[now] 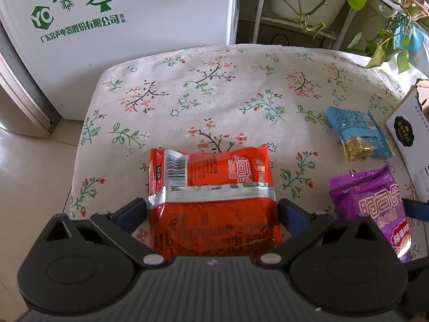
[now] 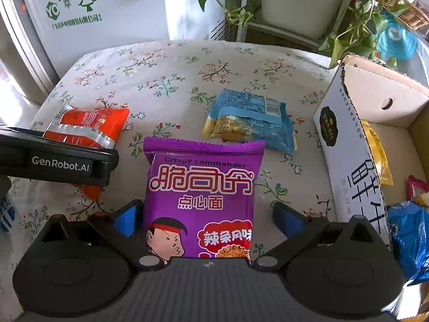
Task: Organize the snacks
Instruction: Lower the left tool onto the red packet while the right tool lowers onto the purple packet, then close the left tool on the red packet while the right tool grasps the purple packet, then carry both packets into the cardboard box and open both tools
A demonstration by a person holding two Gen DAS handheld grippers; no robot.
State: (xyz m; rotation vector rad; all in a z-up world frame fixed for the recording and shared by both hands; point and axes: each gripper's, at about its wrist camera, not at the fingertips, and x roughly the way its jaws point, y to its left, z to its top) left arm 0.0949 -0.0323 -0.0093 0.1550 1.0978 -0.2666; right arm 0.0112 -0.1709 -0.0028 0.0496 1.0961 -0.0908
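Two hand-held grippers straddle packets on the desk (image 1: 214, 86) — left hand-held gripper (image 1: 213, 210) spread around the red packet (image 1: 211, 187), right hand-held gripper (image 2: 206, 217) spread around the purple packet (image 2: 201, 187) — both apparently positioned to lift them toward the open box (image 2: 348, 145).

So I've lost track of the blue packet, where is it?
The blue packet lies on the floral cloth, just beyond the purple packet and left of the cardboard box; in the left wrist view it sits at far right.

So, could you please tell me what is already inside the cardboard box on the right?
Inside the cardboard box, a yellow packet leans by the near wall, with a red packet and a blue packet nearer the camera. The box wall and the frame edge hide the rest.
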